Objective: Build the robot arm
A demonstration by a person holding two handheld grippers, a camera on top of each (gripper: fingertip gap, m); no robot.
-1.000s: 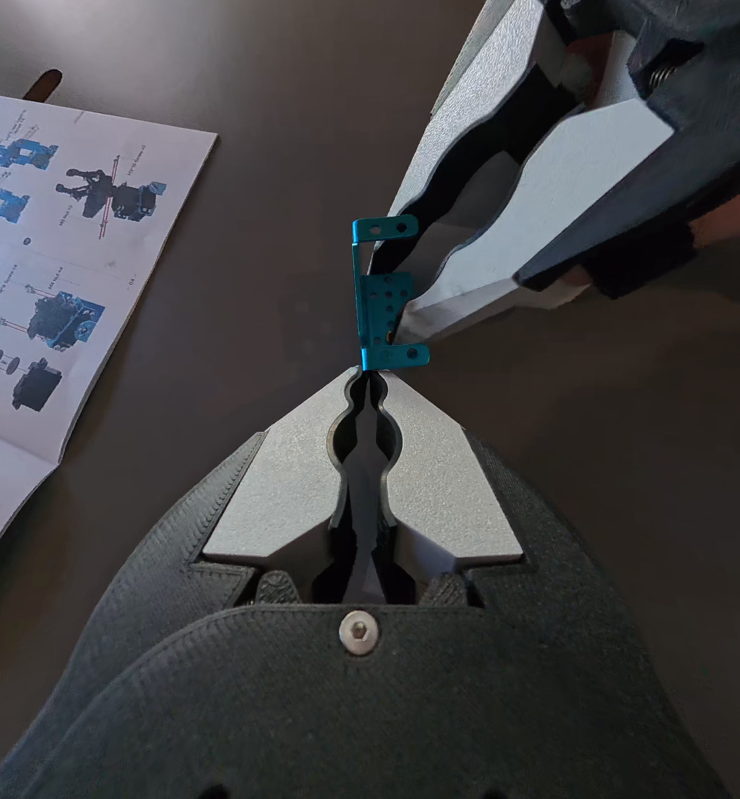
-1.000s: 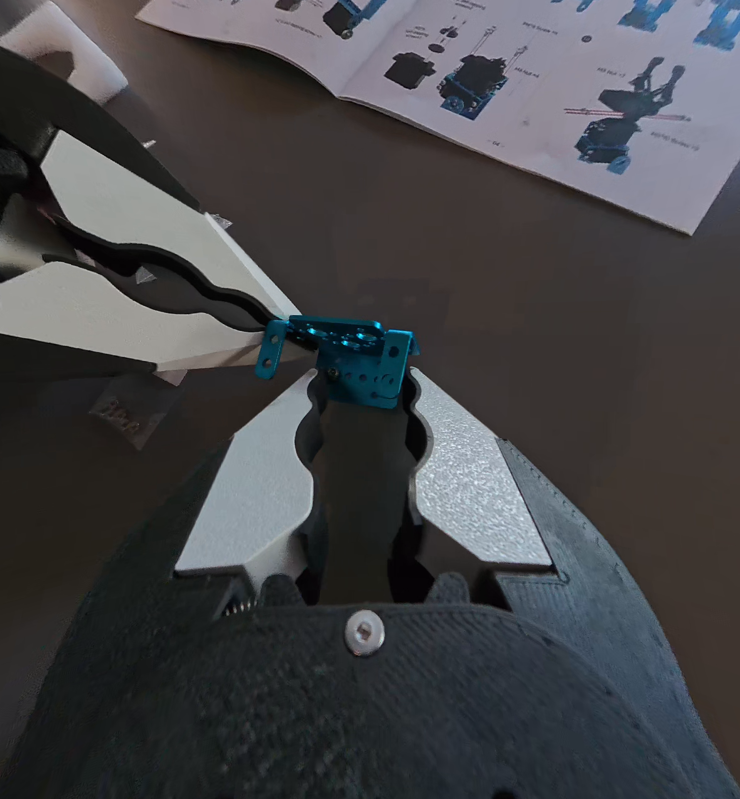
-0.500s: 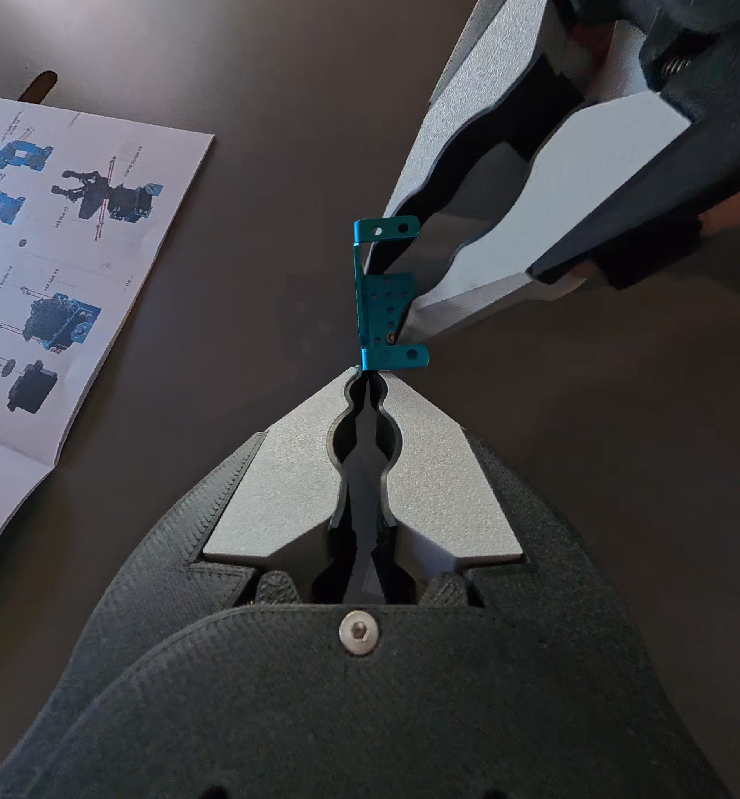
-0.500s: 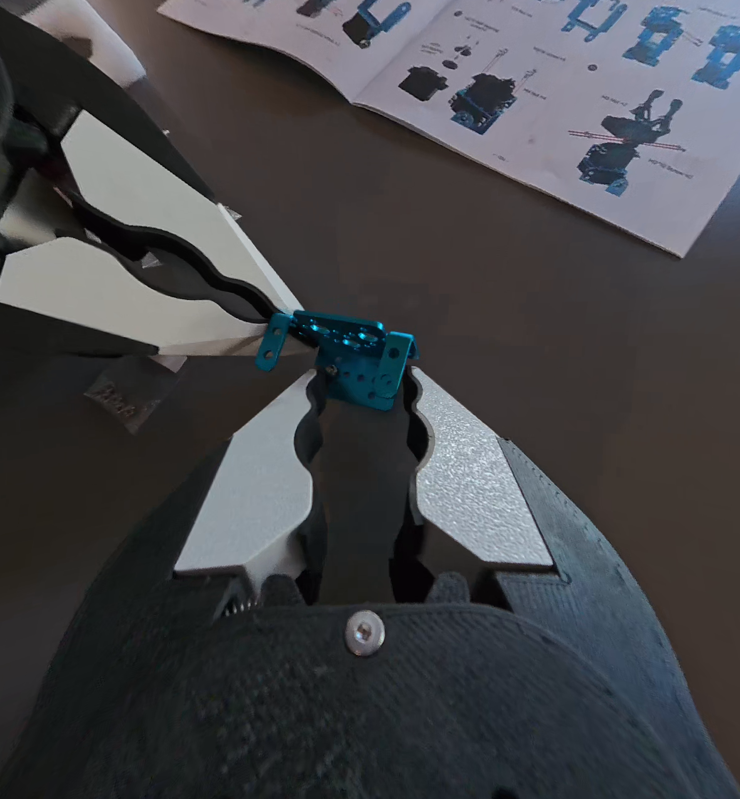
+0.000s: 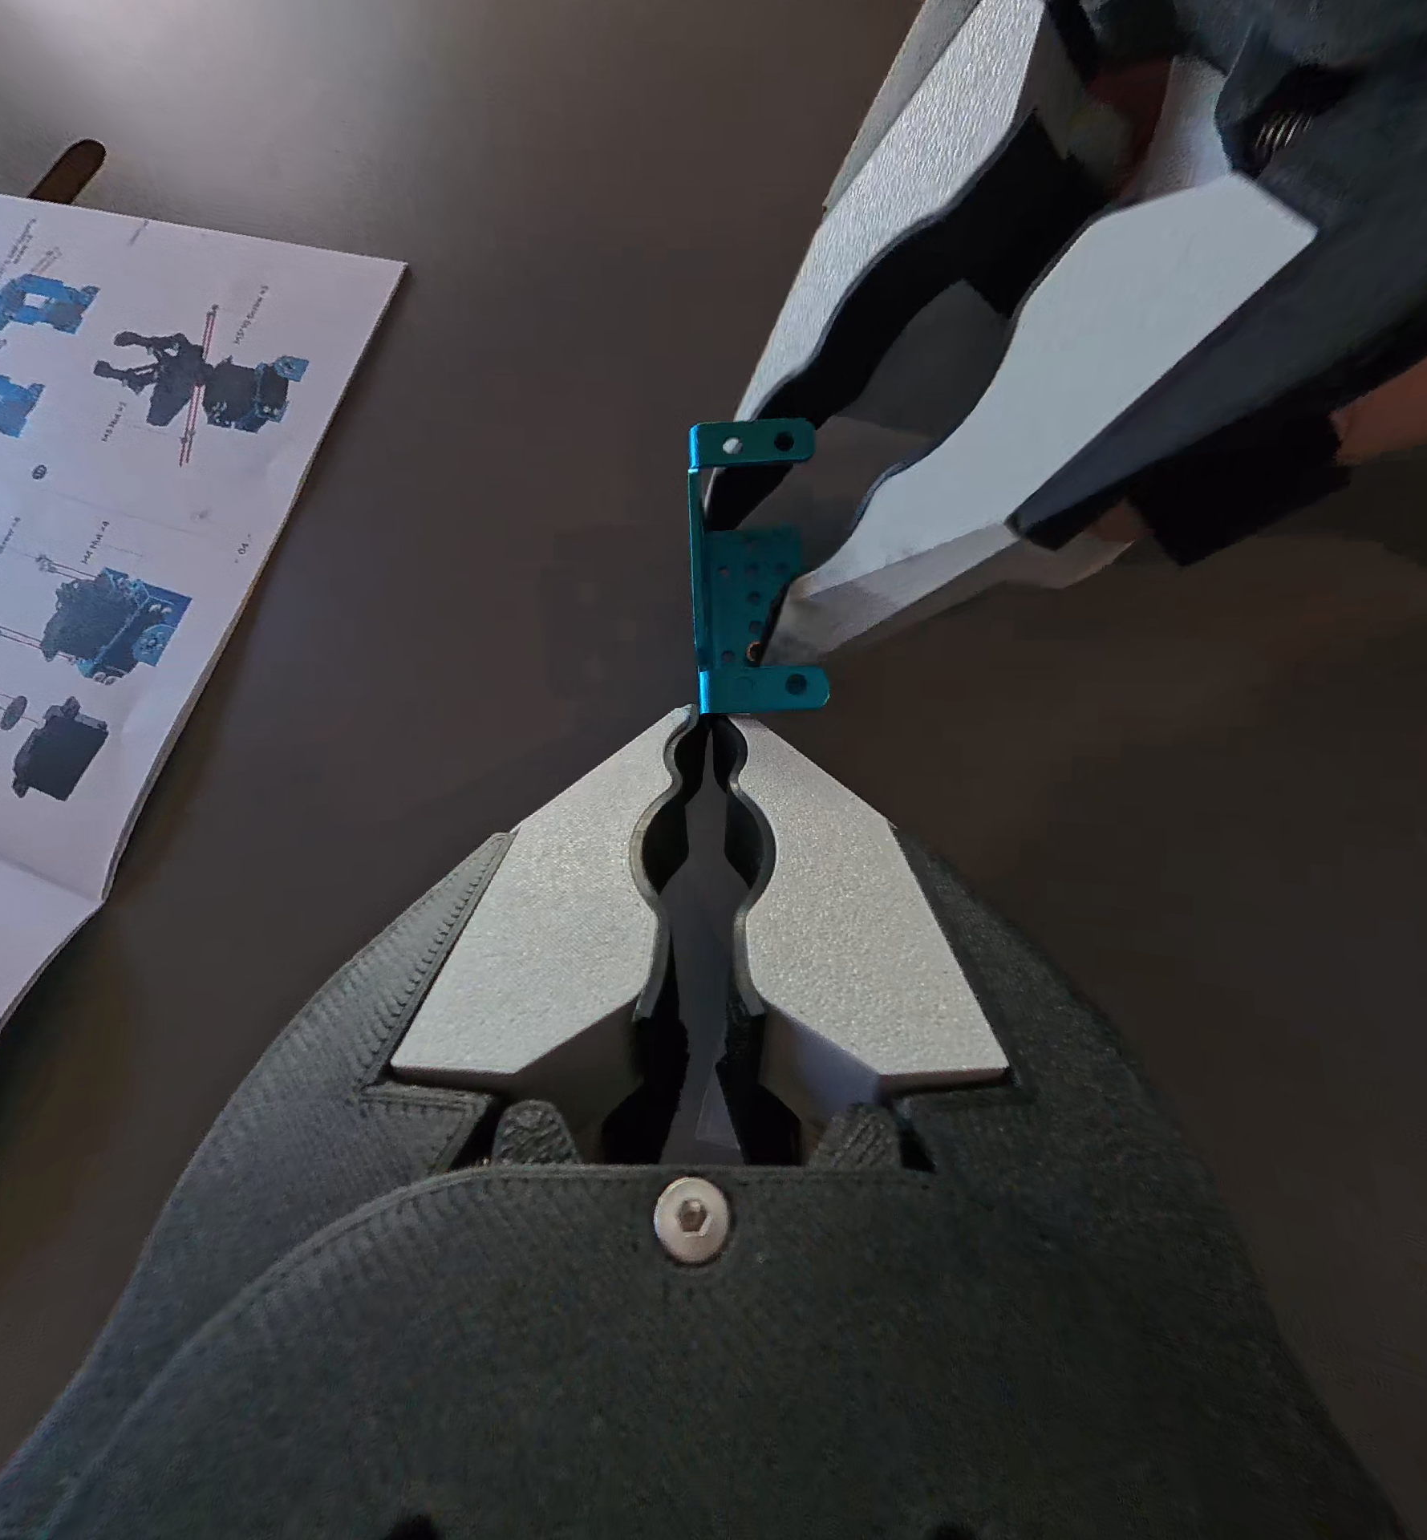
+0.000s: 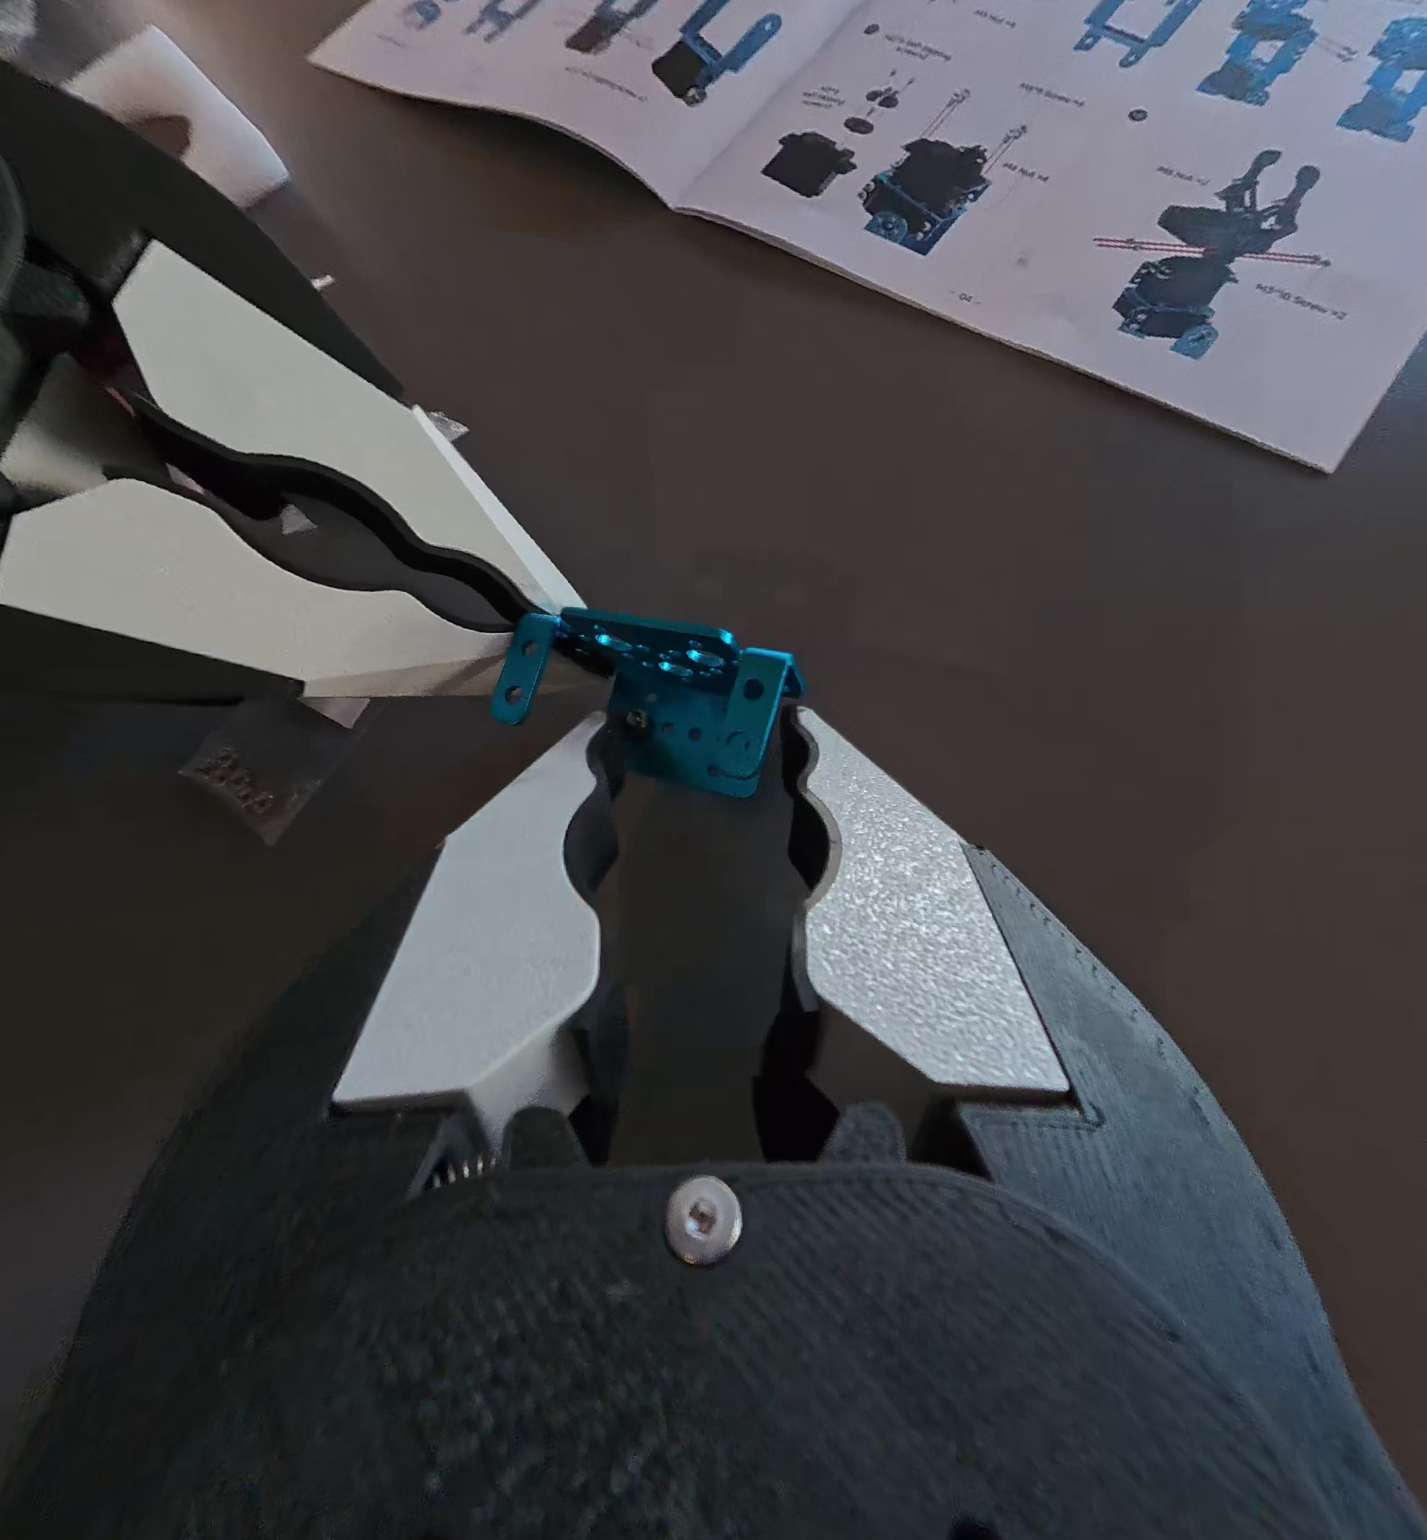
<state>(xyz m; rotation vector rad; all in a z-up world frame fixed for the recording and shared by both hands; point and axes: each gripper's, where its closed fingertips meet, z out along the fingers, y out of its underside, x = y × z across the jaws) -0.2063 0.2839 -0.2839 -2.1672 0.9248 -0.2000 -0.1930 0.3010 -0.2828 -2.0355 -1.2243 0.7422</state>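
A blue metal U-shaped bracket [image 5: 700, 575] with holed end tabs is held in the air over a dark table [image 5: 443, 125]. My left gripper [image 5: 710, 721] is shut on the bracket's near end. A small blue perforated plate [image 5: 747, 583] sits inside the bracket. My right gripper [image 6: 693, 725] is shut on this plate [image 6: 685, 746], which carries a small screw [image 6: 635, 718]. The bracket [image 6: 651, 650] shows from the side in the right wrist view, with the left gripper [image 6: 543, 617] reaching in from the left. The right gripper [image 5: 764, 542] reaches in from the upper right in the left wrist view.
An open instruction booklet [image 5: 151, 500] with blue and black pictures lies on the table, far right in the right wrist view [image 6: 1026, 167]. A white foam piece [image 6: 193, 125] and a small clear bag [image 6: 251, 775] lie behind the left gripper. A hand [image 5: 1401, 400] holds the right gripper. My left and right fingertips are right by each other.
Both grippers keep their hold. In the right wrist view the bracket has tilted slightly and the booklet has slid lower and nearer. The left wrist view is almost unchanged.
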